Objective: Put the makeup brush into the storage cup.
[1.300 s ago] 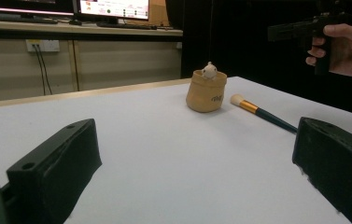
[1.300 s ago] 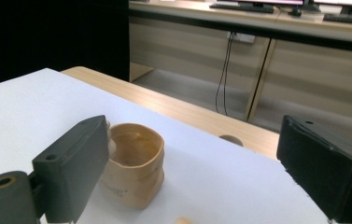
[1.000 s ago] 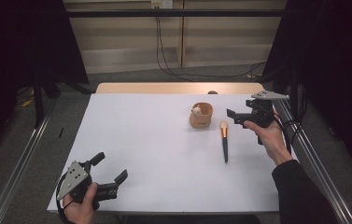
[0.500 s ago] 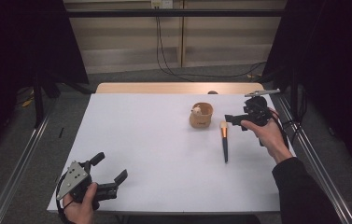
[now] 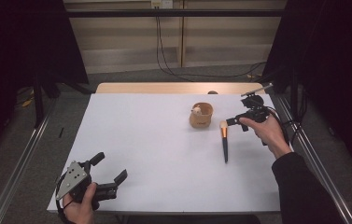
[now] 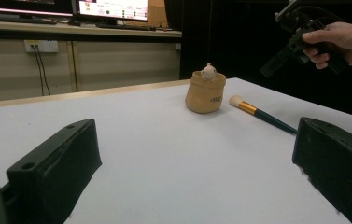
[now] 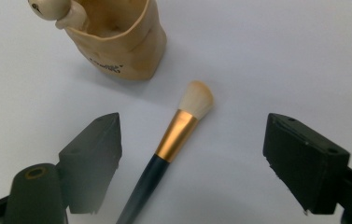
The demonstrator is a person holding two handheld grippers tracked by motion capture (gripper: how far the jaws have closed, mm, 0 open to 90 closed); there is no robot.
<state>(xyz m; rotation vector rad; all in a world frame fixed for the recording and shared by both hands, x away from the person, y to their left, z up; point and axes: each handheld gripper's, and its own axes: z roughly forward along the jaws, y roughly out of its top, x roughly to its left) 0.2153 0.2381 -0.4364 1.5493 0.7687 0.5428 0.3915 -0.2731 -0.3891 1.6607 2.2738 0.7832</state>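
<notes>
A makeup brush [image 5: 223,140] with a dark handle, gold ferrule and pale bristles lies flat on the white table [image 5: 155,149], right of centre. Just behind it stands a tan cup-shaped holder [image 5: 201,115] with a small figure on its rim. My right gripper [image 5: 233,121] hovers open above the brush's bristle end; in the right gripper view the brush [image 7: 173,144] lies between the spread jaws and the holder [image 7: 117,37] is beyond. My left gripper [image 5: 110,170] rests open at the near left corner, nothing between its jaws. The left gripper view shows the holder [image 6: 205,91] and the brush [image 6: 260,114] far off.
A wooden strip [image 5: 178,87] runs along the table's far edge. Metal rails [image 5: 24,154] flank both sides. Cables [image 5: 164,56] hang over the cabinets behind. Wide bare table surface lies between the two grippers.
My right gripper has come down and forward from the right edge, now hanging over the brush's bristle end. The left gripper has stayed put.
</notes>
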